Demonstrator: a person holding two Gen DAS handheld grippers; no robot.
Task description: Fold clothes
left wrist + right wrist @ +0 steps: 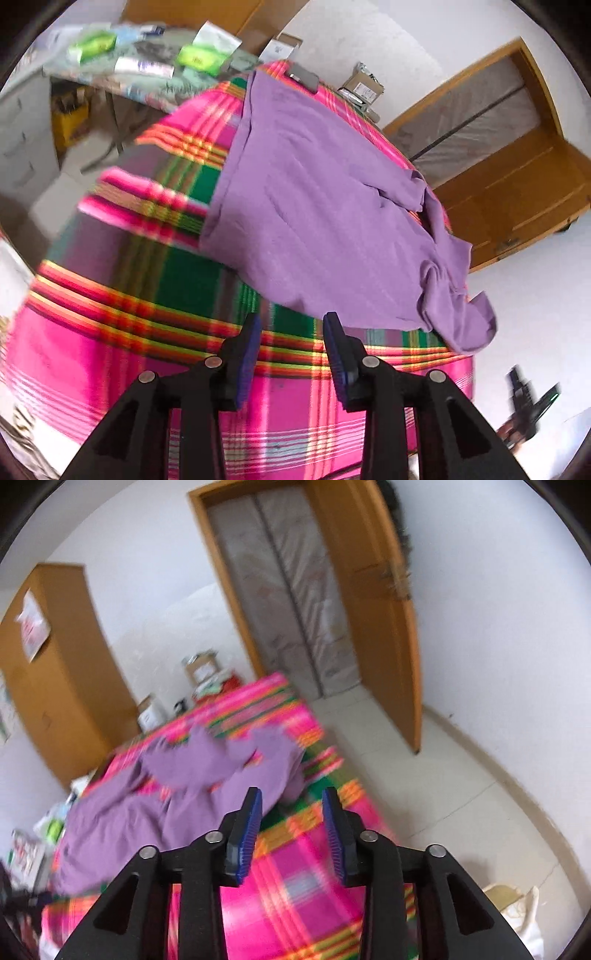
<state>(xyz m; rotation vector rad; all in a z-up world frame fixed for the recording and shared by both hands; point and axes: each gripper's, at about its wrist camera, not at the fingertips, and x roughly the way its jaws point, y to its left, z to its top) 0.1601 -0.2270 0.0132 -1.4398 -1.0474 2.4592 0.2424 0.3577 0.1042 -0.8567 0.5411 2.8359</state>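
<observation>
A purple garment (314, 221) lies spread on a bed covered by a pink, green and orange plaid blanket (110, 350). Its crumpled sleeve end hangs over the bed's right edge. My left gripper (293, 325) hovers over the blanket just short of the garment's near hem, open, with nothing between its blue pads. In the right wrist view the same garment (177, 790) is blurred, with its sleeves bunched at the far end. My right gripper (291, 799) is open above the blanket (280, 886) near the garment's right edge and holds nothing.
A dark phone (304, 77) lies on the bed's far end. Cardboard boxes (364, 86) stand beyond it by the wall. A cluttered table with green packets (147, 55) is at the left. A wooden door (391, 627) stands open over the tiled floor (443, 794). A wardrobe (55, 672) is at the left.
</observation>
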